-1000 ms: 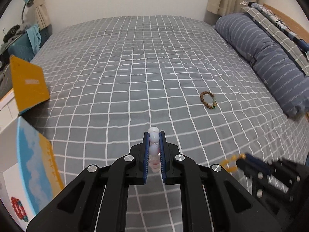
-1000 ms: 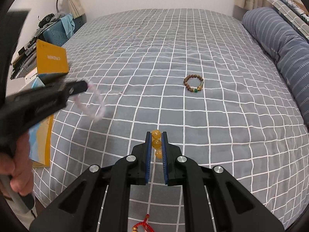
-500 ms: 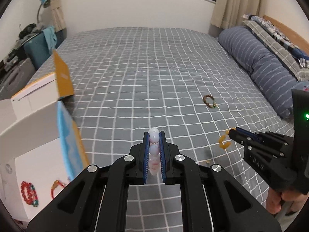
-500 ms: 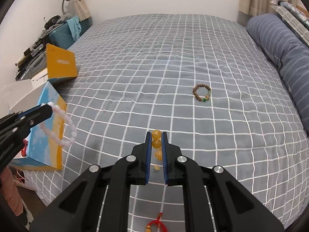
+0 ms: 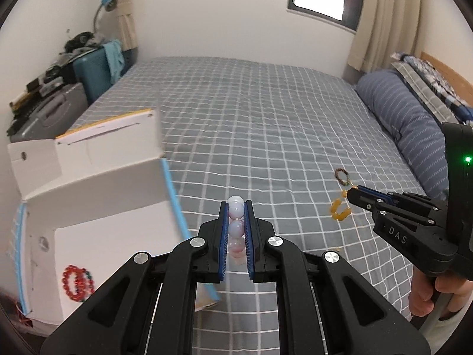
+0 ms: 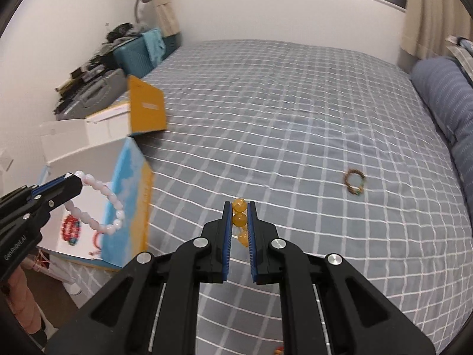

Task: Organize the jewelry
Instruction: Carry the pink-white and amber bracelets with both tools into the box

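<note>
My left gripper [image 5: 236, 207] is shut on a pale pink bead bracelet [image 5: 235, 210]; in the right wrist view the bracelet [image 6: 100, 198] hangs from it over the open box [image 6: 130, 174]. My right gripper [image 6: 239, 207] is shut on an amber bead bracelet [image 6: 239, 220], which also shows in the left wrist view [image 5: 340, 208], held above the bed. A brown bead bracelet [image 6: 354, 181] lies on the grey checked bedspread [image 6: 280, 112]. A red bead bracelet [image 5: 77, 278] lies inside the box.
The white box [image 5: 88, 195] with blue and orange sides sits at the bed's left edge, flaps up. A striped blue bolster pillow [image 5: 408, 124] lies along the right. Suitcases and clutter [image 5: 59, 88] stand beside the bed at the left.
Both grippers have swung left and risen, still holding their bracelets. The left gripper with the pink bracelet now hangs over the open box, which fills more of both views.
</note>
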### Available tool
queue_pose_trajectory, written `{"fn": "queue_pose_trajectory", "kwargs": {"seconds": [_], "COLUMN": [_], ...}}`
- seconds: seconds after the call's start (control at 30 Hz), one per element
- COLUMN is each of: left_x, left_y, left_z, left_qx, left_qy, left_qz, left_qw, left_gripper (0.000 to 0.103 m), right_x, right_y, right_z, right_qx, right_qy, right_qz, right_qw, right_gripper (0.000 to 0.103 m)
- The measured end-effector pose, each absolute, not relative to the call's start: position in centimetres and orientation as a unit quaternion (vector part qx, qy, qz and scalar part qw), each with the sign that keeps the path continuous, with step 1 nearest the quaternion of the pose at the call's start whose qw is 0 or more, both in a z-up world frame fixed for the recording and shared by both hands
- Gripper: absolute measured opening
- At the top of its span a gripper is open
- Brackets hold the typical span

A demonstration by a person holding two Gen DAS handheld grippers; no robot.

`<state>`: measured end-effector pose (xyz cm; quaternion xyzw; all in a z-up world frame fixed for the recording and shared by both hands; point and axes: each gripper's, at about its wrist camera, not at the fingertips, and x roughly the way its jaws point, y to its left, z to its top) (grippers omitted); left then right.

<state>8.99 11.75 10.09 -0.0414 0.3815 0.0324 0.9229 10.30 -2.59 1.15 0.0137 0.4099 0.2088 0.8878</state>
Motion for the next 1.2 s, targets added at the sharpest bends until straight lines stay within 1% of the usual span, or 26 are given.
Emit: {"fn": "queue_pose_trajectory", "kwargs": {"seconds": [0.27,0.53,0.73,0.93,1.2], "left_x": [5.6,2.6,1.0,0.9,1.4], "left_y": [17.8,24.2,28.2,32.0,33.5], "left_z": [12.3,11.3,9.6,7.2,3.5], "left_qx": [-0.058,-0.088,-0.101,-0.126,-0.143], "left_qy": [0.366,0.371,0.378,0.395,0.423], "left_qz": [0.095,0.148,0.171,0.194,0.175], "left_qw": [0.924,0.913,0.904,0.889,0.878], "left_gripper": [0.009,0.01,0.01,0.01,0.01], "right_x": [9.4,7.9,7.1,6.8,6.5], "right_y": [3.5,10.7,15.4,19.0,22.2], "right_z": [3.7,4.6,3.5,1.1,-2.3], "right_qx": [0.008,-0.024,-0.039,-0.046,-0.066], "right_qy": [0.401,0.397,0.409,0.432,0.459], "right_qz": [0.289,0.348,0.383,0.394,0.379], "right_qw": [0.869,0.849,0.827,0.81,0.801], "right_gripper": [0.009,0.009,0.009,0.009,0.009]}}
